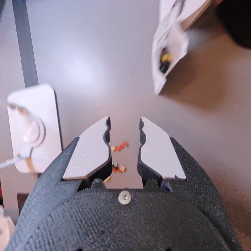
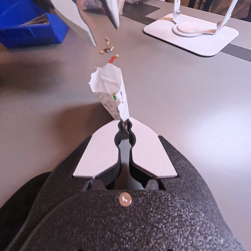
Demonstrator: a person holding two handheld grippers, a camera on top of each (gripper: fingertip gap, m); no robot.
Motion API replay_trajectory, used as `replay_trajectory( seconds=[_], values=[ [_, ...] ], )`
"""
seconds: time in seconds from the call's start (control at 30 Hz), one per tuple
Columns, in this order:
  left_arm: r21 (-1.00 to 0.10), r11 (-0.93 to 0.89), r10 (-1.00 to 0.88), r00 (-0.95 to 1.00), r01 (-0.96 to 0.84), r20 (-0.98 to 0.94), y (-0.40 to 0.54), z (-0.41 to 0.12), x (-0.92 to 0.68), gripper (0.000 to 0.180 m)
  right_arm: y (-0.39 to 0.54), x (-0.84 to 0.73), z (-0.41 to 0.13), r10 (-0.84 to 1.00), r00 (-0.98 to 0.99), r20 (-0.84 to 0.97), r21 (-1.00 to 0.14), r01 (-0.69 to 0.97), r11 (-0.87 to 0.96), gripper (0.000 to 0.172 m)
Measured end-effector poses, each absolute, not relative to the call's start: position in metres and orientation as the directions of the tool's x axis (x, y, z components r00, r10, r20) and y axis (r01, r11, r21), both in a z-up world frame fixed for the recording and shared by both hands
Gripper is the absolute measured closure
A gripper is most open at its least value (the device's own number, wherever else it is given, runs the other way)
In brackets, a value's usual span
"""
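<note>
The right gripper (image 2: 124,120) has its fingertips pinched on the bottom corner of a torn white paper bag (image 2: 108,86), which it holds low over the grey table (image 2: 176,101) with the ragged mouth pointing away; a tan piece and a green piece show inside. The left gripper (image 1: 125,119) points steeply down, jaws parted wide on nothing, above about ten small red, tan and dark bricks (image 2: 108,50) scattered on the table. A white stand (image 2: 190,34) sits well clear to one side, leaving bare table around the bricks.
</note>
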State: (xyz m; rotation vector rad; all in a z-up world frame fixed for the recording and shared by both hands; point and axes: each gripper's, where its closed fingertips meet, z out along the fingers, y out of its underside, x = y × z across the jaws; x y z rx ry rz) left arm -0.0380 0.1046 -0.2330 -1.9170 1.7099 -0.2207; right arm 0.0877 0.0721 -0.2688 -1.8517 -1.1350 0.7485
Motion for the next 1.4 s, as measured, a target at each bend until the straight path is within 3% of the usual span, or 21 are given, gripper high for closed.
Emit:
replay_trajectory(
  seconds=[0.13,0.27,0.63,1.4],
  values=[
    [-0.443,-0.288,-0.923,0.369,-0.849,-0.11,0.126,-0.281,-0.094,0.136,0.071,0.087,-0.269,0.908,0.414,-0.063,-0.87,0.423,-0.253,0.166],
    [-0.428,-0.321,-0.922,0.382,-0.845,-0.061,0.121,-0.302,-0.101,0.135,0.072,0.087,-0.269,0.906,0.416,-0.074,-0.869,0.418,-0.263,0.166],
    [-0.436,-0.279,-0.948,0.318,-0.855,-0.016,0.121,-0.306,-0.105,0.156,0.072,0.088,-0.269,0.907,0.414,-0.077,-0.869,0.418,-0.265,0.166],
    [-0.432,-0.219,-0.969,0.247,-0.875,-0.01,0.119,-0.302,-0.106,0.164,0.072,0.088,-0.269,0.906,0.413,-0.09,-0.867,0.415,-0.275,0.166]
  ],
)
